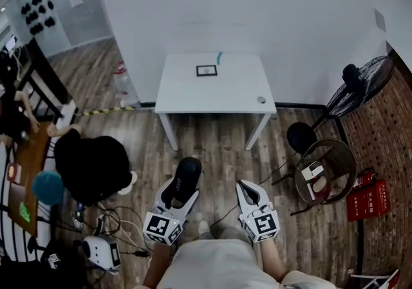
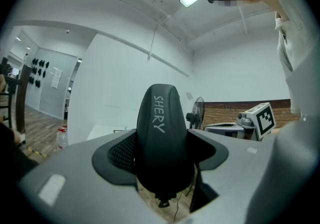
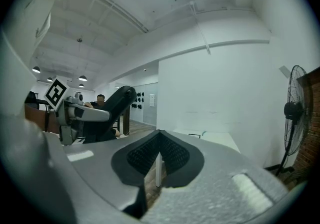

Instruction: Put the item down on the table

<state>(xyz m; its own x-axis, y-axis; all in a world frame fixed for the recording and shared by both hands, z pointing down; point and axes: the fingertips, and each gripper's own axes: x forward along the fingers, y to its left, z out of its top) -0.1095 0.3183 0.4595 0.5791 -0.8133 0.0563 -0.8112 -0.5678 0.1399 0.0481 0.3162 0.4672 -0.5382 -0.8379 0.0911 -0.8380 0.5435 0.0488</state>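
A black rounded item [image 1: 188,170] with "SHERY" in white print [image 2: 160,133] stands up between the jaws of my left gripper [image 1: 181,188], which is shut on its lower part with the jaws standing wide. I hold it low in front of me, above the wooden floor. My right gripper [image 1: 248,191] is beside it on the right, its pads [image 3: 150,155] meeting at the tip with nothing between them. The white table [image 1: 238,91] stands ahead against the wall, well beyond both grippers.
On the table lie a small black-framed square [image 1: 206,70], a teal stick [image 1: 219,57] and a small grey round thing [image 1: 261,99]. A fan [image 1: 360,85], a wicker basket [image 1: 328,167] and a black stool [image 1: 301,136] stand to the right. A person in black [image 1: 93,165] sits at left.
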